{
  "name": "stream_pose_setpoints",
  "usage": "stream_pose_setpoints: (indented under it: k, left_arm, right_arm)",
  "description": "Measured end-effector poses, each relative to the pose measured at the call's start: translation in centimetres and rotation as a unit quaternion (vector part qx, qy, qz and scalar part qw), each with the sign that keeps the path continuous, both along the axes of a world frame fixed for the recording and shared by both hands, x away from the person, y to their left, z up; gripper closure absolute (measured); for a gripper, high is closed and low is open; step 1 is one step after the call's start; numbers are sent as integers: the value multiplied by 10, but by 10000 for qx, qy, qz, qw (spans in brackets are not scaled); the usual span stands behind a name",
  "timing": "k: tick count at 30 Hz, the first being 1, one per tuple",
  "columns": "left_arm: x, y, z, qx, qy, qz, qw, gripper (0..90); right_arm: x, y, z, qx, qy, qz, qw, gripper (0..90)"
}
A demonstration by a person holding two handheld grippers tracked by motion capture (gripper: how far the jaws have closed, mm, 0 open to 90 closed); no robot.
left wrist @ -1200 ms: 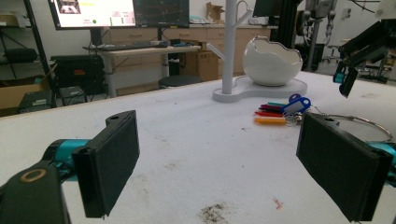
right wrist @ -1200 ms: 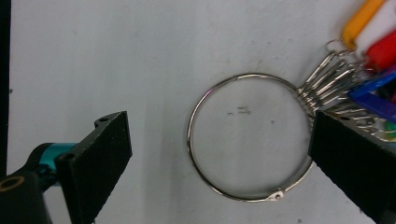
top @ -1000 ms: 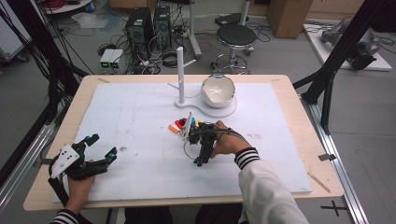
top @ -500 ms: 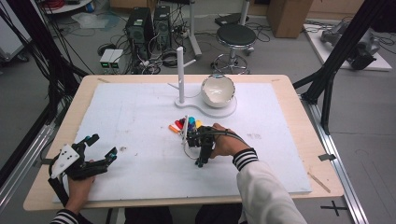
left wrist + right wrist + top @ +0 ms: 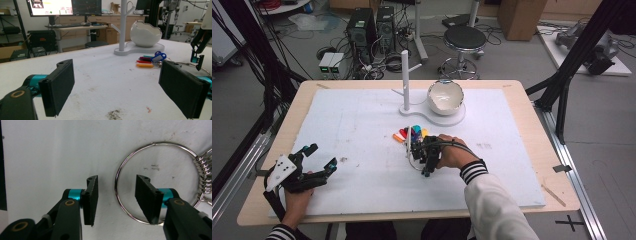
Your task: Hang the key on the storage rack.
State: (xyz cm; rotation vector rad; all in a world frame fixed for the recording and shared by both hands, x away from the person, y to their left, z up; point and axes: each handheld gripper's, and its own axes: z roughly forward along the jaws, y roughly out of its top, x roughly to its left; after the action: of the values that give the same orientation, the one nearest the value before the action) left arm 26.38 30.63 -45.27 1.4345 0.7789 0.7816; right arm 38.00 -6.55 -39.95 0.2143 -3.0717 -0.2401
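A large metal key ring [image 5: 152, 182] is seen lying flat on the white foam mat [image 5: 362, 125], just at 6 o'clock of a fan of coloured key tags [image 5: 411, 134] joined to it by small split rings [image 5: 203, 173]. The right gripper [image 5: 426, 155] is held steeply downward over the ring, its cable [image 5: 462, 146] trailing across the back of the hand. Its jaws have just been closing and are found half apart: one pad is set inside the ring, the other outside, with the ring's wire between them but not yet pinched. Wide bare mat is left at 9 o'clock of the ring; at 12 o'clock, beyond the tags, a white peg stand [image 5: 405, 75] and an egg-shaped bowl [image 5: 444, 96] are stood on one shared base. The left gripper [image 5: 314, 162] is rested near the mat's 7 o'clock corner, close to the table's [image 5: 532, 105] front edge, jaws spread wide with nothing between them, pointed toward the tags.
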Motion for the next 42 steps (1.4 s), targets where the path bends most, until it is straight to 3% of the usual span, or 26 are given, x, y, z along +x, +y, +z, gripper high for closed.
stream_pose_setpoints:
  k: [15, 24, 31, 42]
  left_arm:
    - [0, 0, 0, -16, 1, 5, 10000, 137]
    - [0, 0, 0, -9, 2, -4, 10000, 137]
    - [0, 0, 0, -12, -10, -6, 10000, 137]
    - [0, 0, 0, -23, -10, -7, 10000, 137]
  right_arm:
    - [-2, 2, -3, -350, -32, 70, 9994, 698]
    - [-3, 3, -4, -405, -72, 194, 9990, 777]
    - [-6, 4, -4, -459, -227, 314, 9982, 840]
    - [-10, 4, -4, -421, -394, 462, 9973, 858]
